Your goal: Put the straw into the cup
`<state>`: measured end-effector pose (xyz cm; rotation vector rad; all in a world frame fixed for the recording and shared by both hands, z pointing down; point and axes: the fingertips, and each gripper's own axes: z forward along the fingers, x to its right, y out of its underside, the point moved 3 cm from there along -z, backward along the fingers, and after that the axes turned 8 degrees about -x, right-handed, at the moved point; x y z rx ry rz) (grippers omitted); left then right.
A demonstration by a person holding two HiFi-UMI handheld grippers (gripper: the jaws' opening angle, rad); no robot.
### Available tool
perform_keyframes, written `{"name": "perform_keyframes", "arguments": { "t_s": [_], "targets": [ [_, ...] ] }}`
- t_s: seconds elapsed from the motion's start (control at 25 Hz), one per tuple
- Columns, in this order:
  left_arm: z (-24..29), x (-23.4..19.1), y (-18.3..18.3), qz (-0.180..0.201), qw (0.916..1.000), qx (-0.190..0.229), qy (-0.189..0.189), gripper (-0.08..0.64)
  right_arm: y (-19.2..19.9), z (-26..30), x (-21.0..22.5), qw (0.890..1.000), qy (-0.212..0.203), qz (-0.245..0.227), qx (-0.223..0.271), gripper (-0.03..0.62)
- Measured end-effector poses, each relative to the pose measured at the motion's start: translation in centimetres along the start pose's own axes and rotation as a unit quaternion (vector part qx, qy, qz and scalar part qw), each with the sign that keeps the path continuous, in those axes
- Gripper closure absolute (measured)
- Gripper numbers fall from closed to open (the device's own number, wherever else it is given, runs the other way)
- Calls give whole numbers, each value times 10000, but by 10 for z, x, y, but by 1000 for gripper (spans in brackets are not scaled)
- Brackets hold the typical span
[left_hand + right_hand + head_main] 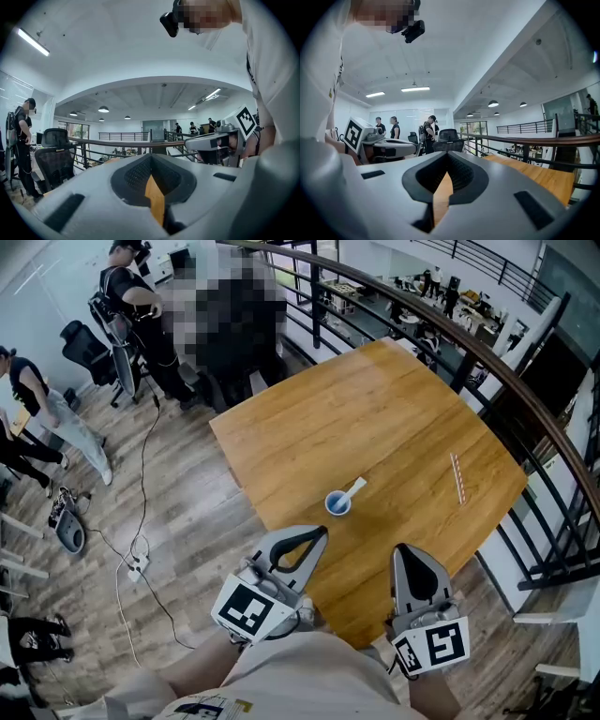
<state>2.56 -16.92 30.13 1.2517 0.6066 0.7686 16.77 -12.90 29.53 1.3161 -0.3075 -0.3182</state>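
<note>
Two tools are held low over the near edge of the table (375,409), and both are closed with nothing between the jaws. At the left, the left tool (322,532) is seen with its jaws brought together at the tips; only a narrow strip of the wooden surface is shown through the hollow behind them. A little beyond it, near the middle of the table, the small blue cup (337,504) is placed upright. A short white piece (355,488) is leaned out of it toward the right; what this piece is cannot be told. Further to the right, the right tool (403,549) is likewise shut and empty. The straw (457,478) is laid flat on the table, well apart from the cup, ahead of the right tool and somewhat to its right. Its long axis is directed nearly straight away from the person, with only a slight slant. The right hand is judged to be the nearer one, so the straw would best be approached by that tool, with the jaws first opened and set across the thin body of the straw.
</note>
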Motion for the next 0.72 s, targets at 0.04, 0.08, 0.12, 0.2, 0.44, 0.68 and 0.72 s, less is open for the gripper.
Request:
{"name": "perform_keyframes", "arguments": {
  "t_s": [0.04,0.08,0.12,0.2,0.44,0.68,0.72],
  "targets": [
    [0,-1,-1,-7,10000,13,-8,546,0,1,0,10000,-20,13,-8,571],
    [-1,-1,-2,-18,10000,36,-20,546,0,2,0,10000,-38,10,-15,571],
    [-2,-2,-3,-35,10000,66,-33,546,0,2,-1,10000,-51,-1,-20,571],
    [-2,-1,-6,-45,9999,115,-43,546,-1,0,-1,10000,-63,-10,-18,571],
    [-2,0,-8,-15,9999,133,0,546,-9,-1,-6,9998,-210,-20,-18,571],
    [-5,-6,-7,-22,10000,66,17,546,-17,0,-13,9997,-249,-51,43,571],
    [-6,-7,-7,-21,10000,59,10,546,-17,1,-14,9996,-260,-52,48,571]
  ]
}}
